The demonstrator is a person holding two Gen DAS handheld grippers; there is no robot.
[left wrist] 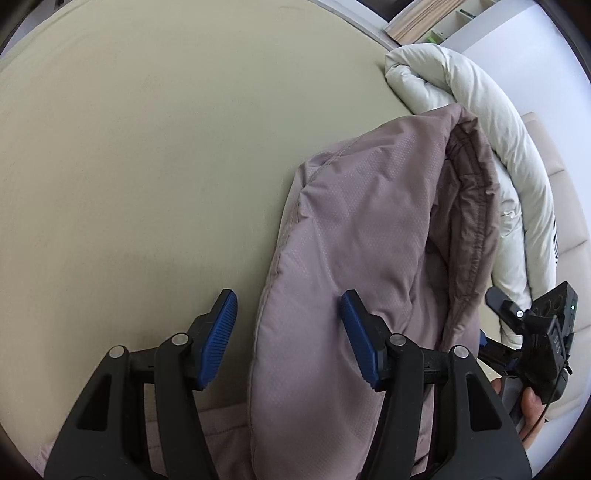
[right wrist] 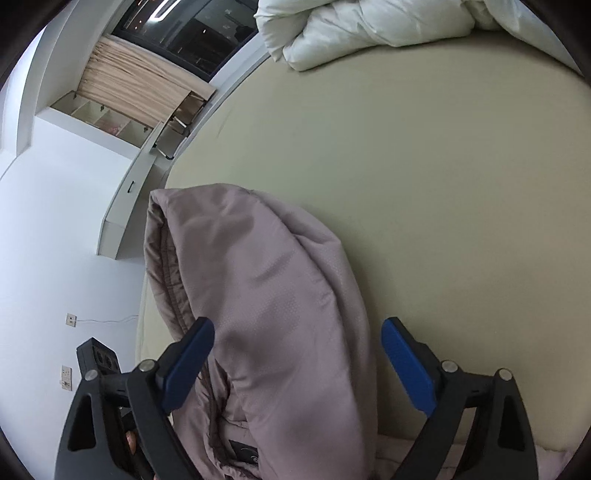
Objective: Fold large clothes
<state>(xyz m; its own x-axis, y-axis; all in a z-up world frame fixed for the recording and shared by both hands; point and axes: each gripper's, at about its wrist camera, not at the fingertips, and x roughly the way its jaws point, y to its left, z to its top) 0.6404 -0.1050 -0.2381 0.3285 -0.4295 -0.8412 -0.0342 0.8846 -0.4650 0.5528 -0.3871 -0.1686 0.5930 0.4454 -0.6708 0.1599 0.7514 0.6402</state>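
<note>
A padded mauve jacket (left wrist: pixel 362 229) lies folded lengthwise on a beige bed sheet (left wrist: pixel 129 166). Its darker brown lining and hem show along one edge (left wrist: pixel 469 206). My left gripper (left wrist: pixel 290 336) hovers open over the jacket's near end: one blue pad is above the sheet, the other above the fabric, and neither presses. In the right wrist view the same jacket (right wrist: pixel 266 295) runs between the wide-apart fingers of my right gripper (right wrist: pixel 297 365), which is open and holds nothing. Each gripper also shows in the other's view, with the right gripper (left wrist: pixel 539 332) held by a hand.
A bunched white duvet (left wrist: pixel 472 110) (right wrist: pixel 369 26) lies along the bed's far side, just beyond the jacket. The bare sheet (right wrist: pixel 443 184) spreads wide beside the jacket. Off the bed stand a white wall, a shelf unit, a beige curtain (right wrist: pixel 136 88) and a dark window.
</note>
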